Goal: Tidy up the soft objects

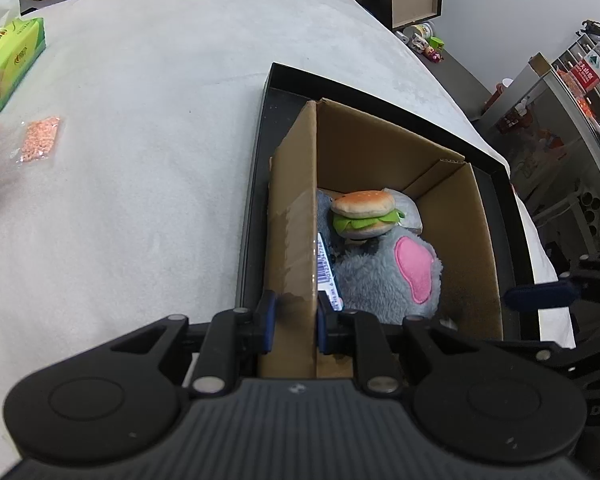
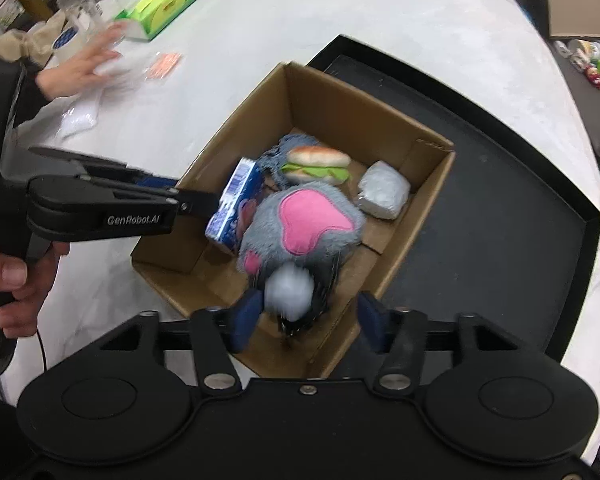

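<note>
1. Nearest the lens, the right gripper [image 2: 306, 322] stood with jaws apart above the cardboard box [image 2: 384, 120], its pads clear of the grey plush toy [image 2: 300, 224].
2. Inside the box, the plush lay beside a toy burger [image 2: 318, 164].
3. Clamped on the box's left wall was the left gripper [image 1: 294, 322].
4. Judged step: toy released; next, fetch another soft item.

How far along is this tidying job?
Done: burger toy, grey plush and blue pack sit in the cardboard box. In hand: left gripper clamps the box wall; right gripper is open. Left: an orange packet and tissue pack remain outside.
</note>
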Demonstrator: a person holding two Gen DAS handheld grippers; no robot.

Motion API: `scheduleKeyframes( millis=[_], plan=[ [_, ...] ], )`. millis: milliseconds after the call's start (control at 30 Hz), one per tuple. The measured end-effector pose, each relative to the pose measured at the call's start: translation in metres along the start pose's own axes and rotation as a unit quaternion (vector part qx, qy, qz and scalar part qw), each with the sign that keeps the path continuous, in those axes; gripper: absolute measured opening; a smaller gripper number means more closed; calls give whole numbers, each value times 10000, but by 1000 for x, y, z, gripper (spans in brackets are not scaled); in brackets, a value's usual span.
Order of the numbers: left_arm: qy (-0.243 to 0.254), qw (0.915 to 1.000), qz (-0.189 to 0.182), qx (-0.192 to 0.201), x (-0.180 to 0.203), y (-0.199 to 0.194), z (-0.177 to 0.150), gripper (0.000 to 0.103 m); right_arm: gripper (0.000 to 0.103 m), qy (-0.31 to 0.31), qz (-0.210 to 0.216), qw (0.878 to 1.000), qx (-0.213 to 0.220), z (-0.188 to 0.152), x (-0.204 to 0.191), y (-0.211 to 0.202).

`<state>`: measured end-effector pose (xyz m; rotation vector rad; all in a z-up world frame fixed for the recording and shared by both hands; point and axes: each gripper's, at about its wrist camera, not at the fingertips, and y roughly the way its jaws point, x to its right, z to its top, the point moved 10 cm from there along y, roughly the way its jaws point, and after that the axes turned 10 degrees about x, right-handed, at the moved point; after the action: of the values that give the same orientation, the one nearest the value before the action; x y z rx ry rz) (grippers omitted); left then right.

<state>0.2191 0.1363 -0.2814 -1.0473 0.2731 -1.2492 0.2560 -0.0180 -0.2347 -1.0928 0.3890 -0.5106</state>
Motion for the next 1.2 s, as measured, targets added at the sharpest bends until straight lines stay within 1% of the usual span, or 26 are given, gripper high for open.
scheduleKeyframes(
  millis=[100,233,400,467,600,667,700,733,800,867,967,1133,1200],
  plan=[
    [20,10000,26,8,2,0,0,19,60,182,-33,9997,128,0,5,-6],
    [60,9999,111,-28,4,-1,-1,19,66,453,-75,9984,339,-2,15,-18],
    [307,9991,277,-69,8,-8,-1,20,67,933,-65,9941,545,-12,30,-31],
    [414,9986,319,-125,10,-12,-2,22,69,1068,-76,9923,616,-17,34,-36],
    [551,9972,469,-191,10,-22,-3,23,74,1347,-100,9877,793,-25,43,-45],
    [588,9967,514,-222,10,-29,-4,28,76,1473,-84,9851,887,-30,46,-50],
    [589,9966,534,-209,11,-33,-4,33,77,1543,-82,9836,934,-32,48,-53],
    [597,9965,551,-187,11,-37,-3,36,79,1603,-85,9822,973,-34,50,-55],
    [617,9964,566,-135,14,-46,-3,48,81,1708,-98,9795,1066,-39,54,-61],
    [651,9962,568,-76,18,-55,-2,53,84,1807,-91,9764,1176,-42,60,-68],
    [743,9954,603,-34,25,-65,-2,60,86,1934,-114,9721,1325,-49,68,-76],
    [937,9935,647,45,37,-83,-4,69,96,2221,-126,9618,1597,-63,79,-94],
    [1021,9923,684,116,43,-91,-4,74,97,2322,-144,9580,1675,-67,82,-100]
  ],
)
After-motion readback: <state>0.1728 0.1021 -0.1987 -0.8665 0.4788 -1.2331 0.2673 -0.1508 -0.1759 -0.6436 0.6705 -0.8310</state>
